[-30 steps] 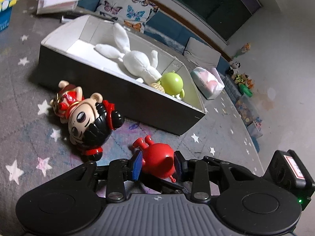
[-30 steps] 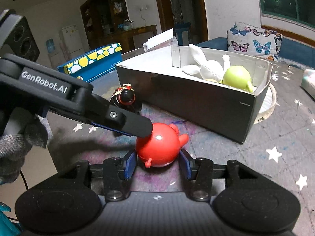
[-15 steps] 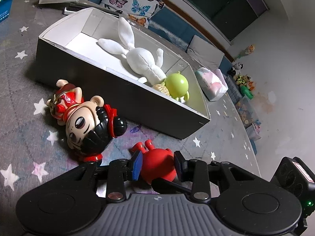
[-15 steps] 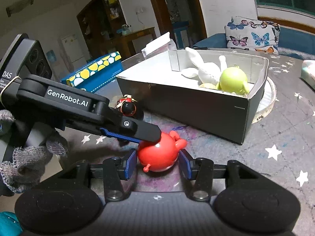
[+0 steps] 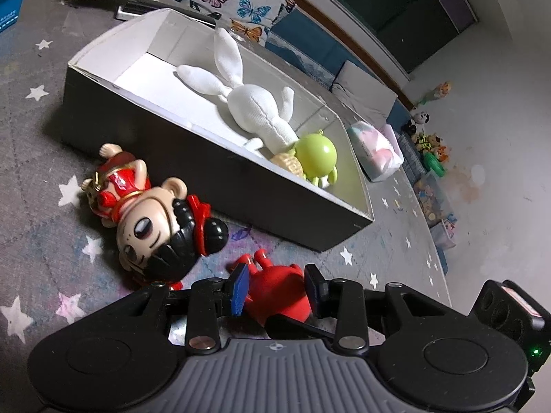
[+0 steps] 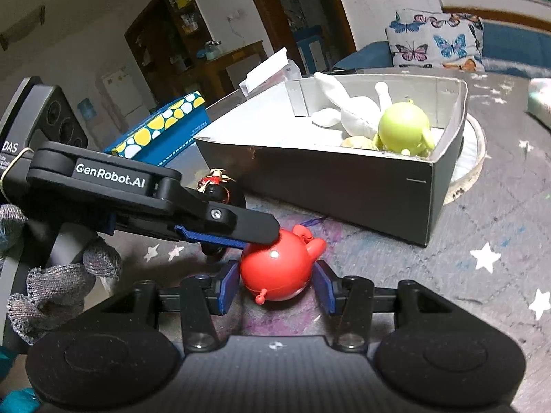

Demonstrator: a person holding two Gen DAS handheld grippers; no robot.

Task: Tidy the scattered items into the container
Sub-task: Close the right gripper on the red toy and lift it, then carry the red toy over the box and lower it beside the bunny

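Two grippers converge on one red toy [image 6: 279, 270], which lies on the starred mat [image 5: 31, 158] just in front of the box [image 5: 241, 186]. Right gripper [image 6: 277, 285]: jaws open, pads flanking the toy, small gaps on both sides; left gripper [image 5: 275, 284]: jaws also open around it, one finger [image 6: 241, 225] resting across its top in the right view. Box holds a white rabbit [image 5: 261, 113] and a green toy [image 5: 316, 155]; a big-headed doll [image 5: 155, 234] lies on the mat beside the red toy. Risks, as judged: round, glossy body may squirt out if the pads close off-centre; both tools closing together may clash or pin it; a sideways nudge may roll it against the doll.
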